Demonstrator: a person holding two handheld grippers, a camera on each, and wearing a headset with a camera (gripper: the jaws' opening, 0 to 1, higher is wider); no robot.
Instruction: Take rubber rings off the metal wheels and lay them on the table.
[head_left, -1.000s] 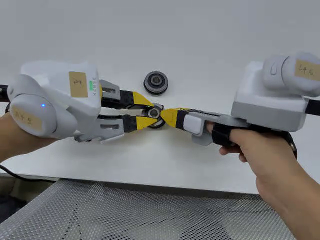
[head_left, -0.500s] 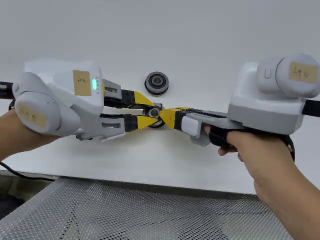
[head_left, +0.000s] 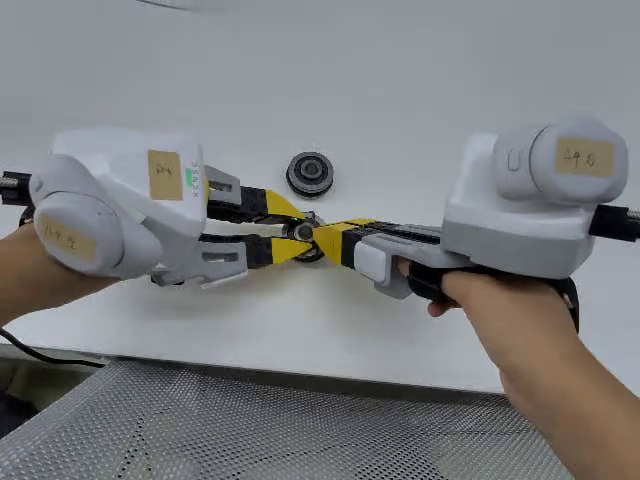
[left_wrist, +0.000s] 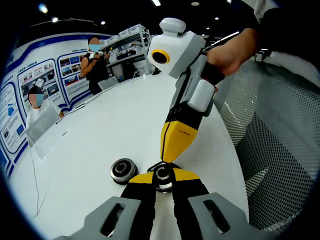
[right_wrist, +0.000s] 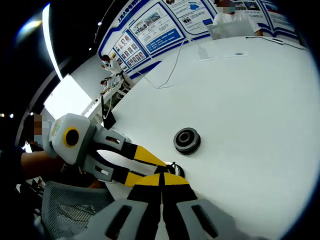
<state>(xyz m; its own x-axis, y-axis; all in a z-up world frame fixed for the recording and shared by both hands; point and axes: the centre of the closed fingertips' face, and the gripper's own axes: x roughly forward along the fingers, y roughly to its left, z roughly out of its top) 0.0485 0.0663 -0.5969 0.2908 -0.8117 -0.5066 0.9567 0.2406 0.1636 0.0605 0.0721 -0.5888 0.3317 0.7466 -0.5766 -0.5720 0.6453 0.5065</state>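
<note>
A rubber-ringed metal wheel (left_wrist: 163, 174) is clamped between the yellow-tipped jaws of the left gripper (head_left: 297, 230), low at the near part of the white table (head_left: 430, 110). The right gripper (right_wrist: 162, 179), its jaws pressed together, meets the wheel's rim from the opposite side; whether it pinches anything cannot be told. A second wheel (head_left: 311, 172), black ring on, lies flat on the table just beyond.

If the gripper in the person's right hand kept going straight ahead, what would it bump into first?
Probably the metal wheel that the left gripper clamps, right at its tips.
</note>
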